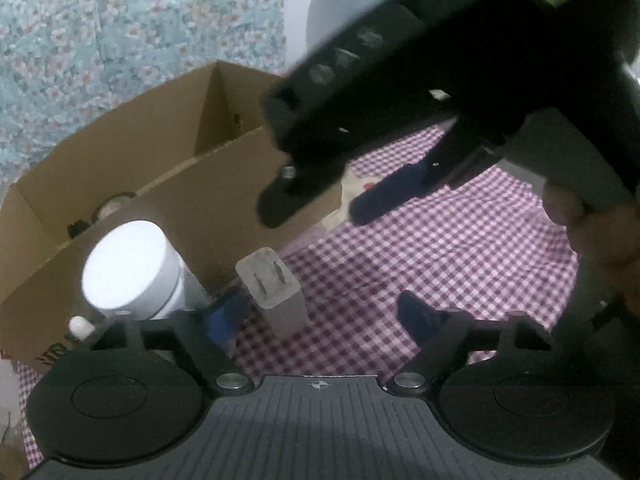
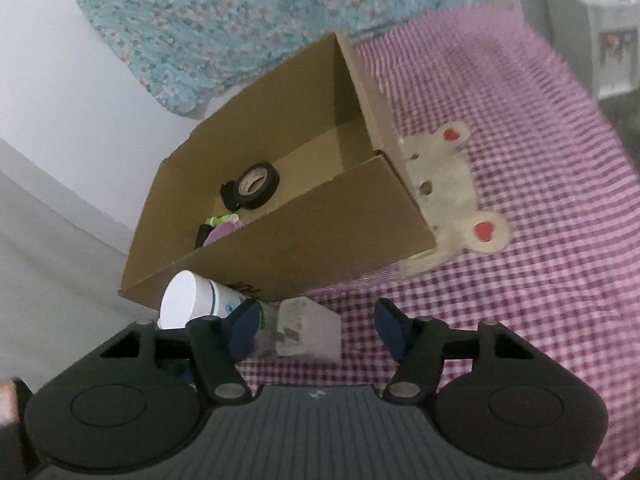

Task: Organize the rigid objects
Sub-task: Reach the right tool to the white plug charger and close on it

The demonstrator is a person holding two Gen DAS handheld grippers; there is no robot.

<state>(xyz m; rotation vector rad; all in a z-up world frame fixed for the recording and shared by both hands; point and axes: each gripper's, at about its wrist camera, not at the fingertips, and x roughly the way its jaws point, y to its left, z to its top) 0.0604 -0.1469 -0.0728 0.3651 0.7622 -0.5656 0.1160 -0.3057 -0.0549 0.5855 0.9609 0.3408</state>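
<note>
Pink-and-white checked cloth covers the surface, with a cream mouse-shaped patch on it: red hearts on the ears, small dark holes along the body. The patch sits at the box's corner and partly tucks under it. Blue floral fabric hangs behind, draped down to the cloth's far edge. Same fabric fills the upper left of the left wrist view. Plain white wall left of the fabric, with a pale grey surface below it. Top right, past the cloth's edge, a white furniture piece with a floral panel, blurred. Dark floor strip under it.
</note>
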